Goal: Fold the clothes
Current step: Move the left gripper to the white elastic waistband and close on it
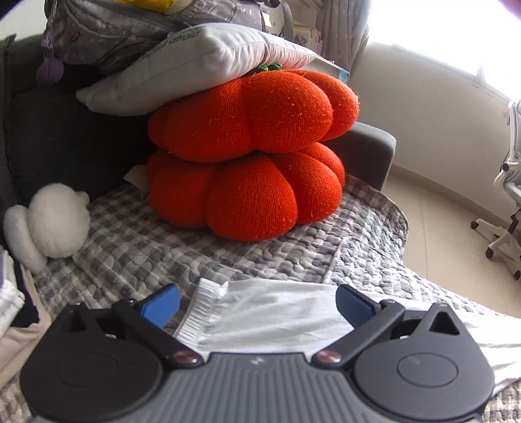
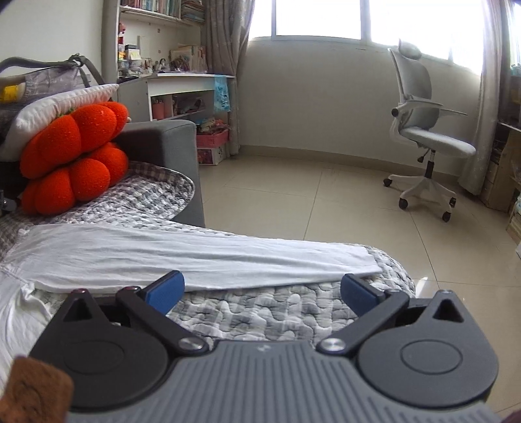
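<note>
Orange knit is what fills the left wrist view: two pumpkin-shaped cushions point(image 1: 250, 156) are stacked one on the other at the back of the sofa, with a grey pillow point(image 1: 195, 65) laid across the upper one and a quilted bag point(image 1: 130, 22) piled above that. A white plush toy point(image 1: 49, 224) is seen at the left edge, against the dark backrest, and folded clothes point(image 1: 13, 302) are glimpsed below it. The left gripper point(image 1: 257, 306) is held low over the seat and tilted downward, its blue-padded jaws spread wide and pinching nothing; the ribbed waistband end of the white garment point(image 1: 270, 312) is seen lying flat between and beneath them, untouched. The seat is covered by a grey checked quilt point(image 1: 162, 247), and pale floor tiles and a chair base are seen at the right. In the right wrist view, the white garment point(image 2: 195, 257) is stretched out as a long folded band across the quilt point(image 2: 260, 312), from the left edge to near the seat's front corner. The right gripper point(image 2: 260, 293) is held just before its near edge, angled downward, jaws spread fully and empty, only quilt showing between them. The cushions point(image 2: 71, 159) are seen at the left beside the grey sofa arm point(image 2: 169, 143). Beyond, a tiled floor point(image 2: 325, 208), a grey office chair point(image 2: 426, 130), a white desk with shelves point(image 2: 182, 84) and bright curtained windows are shown
</note>
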